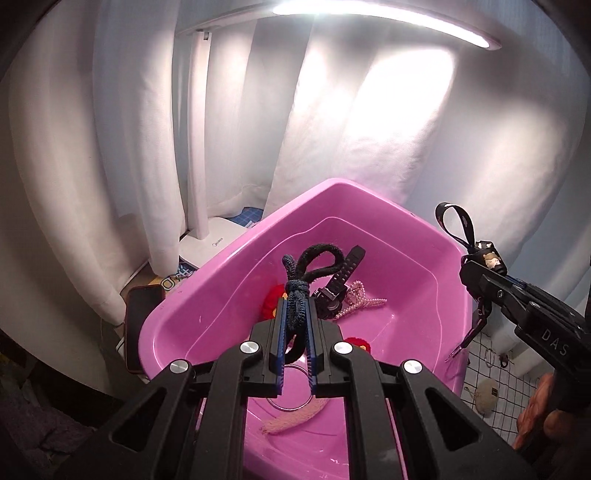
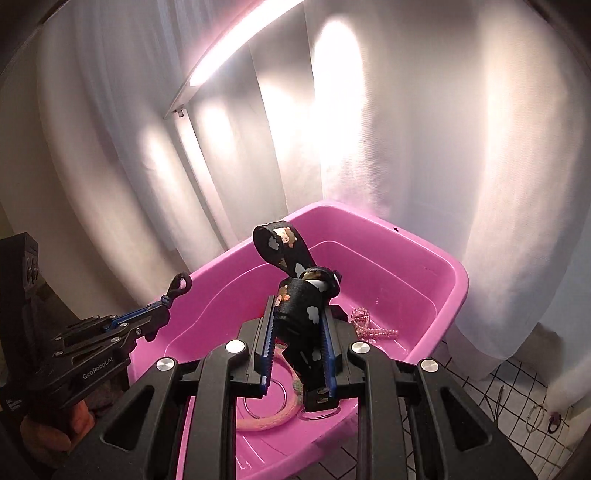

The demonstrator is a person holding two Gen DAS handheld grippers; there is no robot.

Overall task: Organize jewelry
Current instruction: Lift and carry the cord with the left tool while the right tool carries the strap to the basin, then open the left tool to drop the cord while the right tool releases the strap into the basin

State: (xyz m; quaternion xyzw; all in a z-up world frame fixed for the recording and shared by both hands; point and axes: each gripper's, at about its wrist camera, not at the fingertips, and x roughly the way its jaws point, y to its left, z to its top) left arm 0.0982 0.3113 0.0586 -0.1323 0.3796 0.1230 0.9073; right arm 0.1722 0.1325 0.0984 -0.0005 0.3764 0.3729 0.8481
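My left gripper is shut on dark braided hair ties and holds them above the pink tub. In the tub lie a black watch, a pink bead bracelet, red pieces, a thin ring and a pale band. My right gripper is shut on a black printed strap with a charm over the tub. The right gripper also shows in the left wrist view, at the tub's right rim.
White curtains hang behind the tub. A white lamp base and a phone sit left of it. A white grid mat on the right holds small rings and a clip. A lit lamp bar is overhead.
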